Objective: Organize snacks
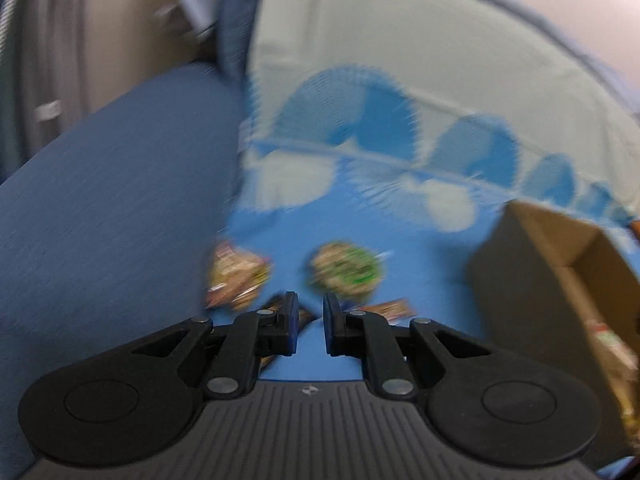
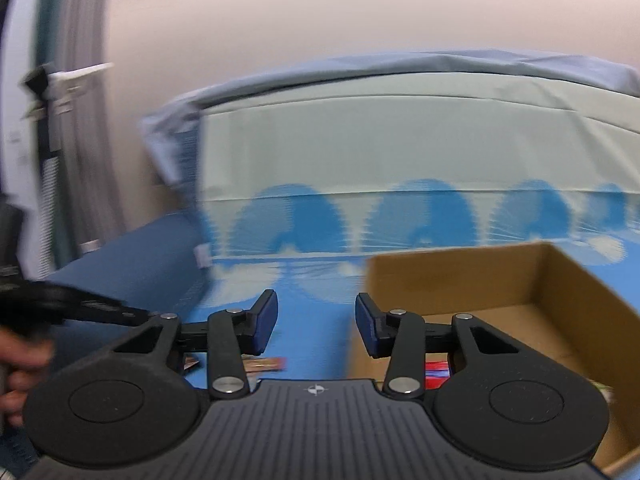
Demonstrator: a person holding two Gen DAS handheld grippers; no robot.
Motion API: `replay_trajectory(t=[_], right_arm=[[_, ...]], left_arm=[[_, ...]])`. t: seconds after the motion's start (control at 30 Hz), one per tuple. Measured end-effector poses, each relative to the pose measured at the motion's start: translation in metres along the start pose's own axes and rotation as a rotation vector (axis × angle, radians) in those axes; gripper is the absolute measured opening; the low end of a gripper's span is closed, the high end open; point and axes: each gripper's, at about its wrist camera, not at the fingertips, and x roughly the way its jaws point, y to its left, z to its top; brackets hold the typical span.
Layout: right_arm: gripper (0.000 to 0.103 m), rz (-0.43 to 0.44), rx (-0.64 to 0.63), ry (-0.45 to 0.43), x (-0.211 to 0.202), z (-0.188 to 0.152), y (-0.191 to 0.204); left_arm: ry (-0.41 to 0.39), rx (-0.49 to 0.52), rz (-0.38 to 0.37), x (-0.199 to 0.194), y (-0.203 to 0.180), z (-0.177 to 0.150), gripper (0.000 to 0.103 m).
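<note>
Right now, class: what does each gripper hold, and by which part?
Nothing. The left gripper and right gripper both show bare gaps between their pads; the snack packets lie loose.

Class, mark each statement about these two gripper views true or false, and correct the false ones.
1. The cardboard box is open at the top. True.
2. The left gripper holds a snack packet. False: nothing is between its fingers.
3. Snack packets lie on the blue cloth. True.
4. The right gripper is clamped on the box wall. False: its jaws stand apart, holding nothing.
5. The box is red plastic. False: brown cardboard.
</note>
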Motion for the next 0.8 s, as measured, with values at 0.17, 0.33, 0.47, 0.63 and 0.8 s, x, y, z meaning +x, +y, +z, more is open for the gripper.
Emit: replay_trajectory(t=[0.17, 0.33, 0.47, 0.63, 0.8], right_arm=[[0.042, 0.091, -0.059, 0.06, 0.012, -0.019, 0.033], [0.042, 0.138, -0.065, 0.171, 0.035, -0.034, 0.047], [0.042, 0.14, -0.077, 0.234, 0.051, -0.045, 0.05], [0.043, 0.137, -0.095, 0.289, 0.067, -0.05, 0.052], [0.05, 0.112, -0.106, 0.38, 0.089, -0.064, 0.054]], left_arm=[[0.043, -0.009, 0.051, 0.011, 0.019, -0.005, 0.014], [0.05, 0.043, 0.055, 0.018, 0.011, -0.011, 0.014], [0.058, 0.073, 0.064, 0.027, 0.002, -0.013, 0.015], [0.044, 0.098, 0.092, 0.039, -0.005, -0.016, 0.038], [0.04, 0.173, 0.121, 0.052, -0.016, -0.026, 0.05]])
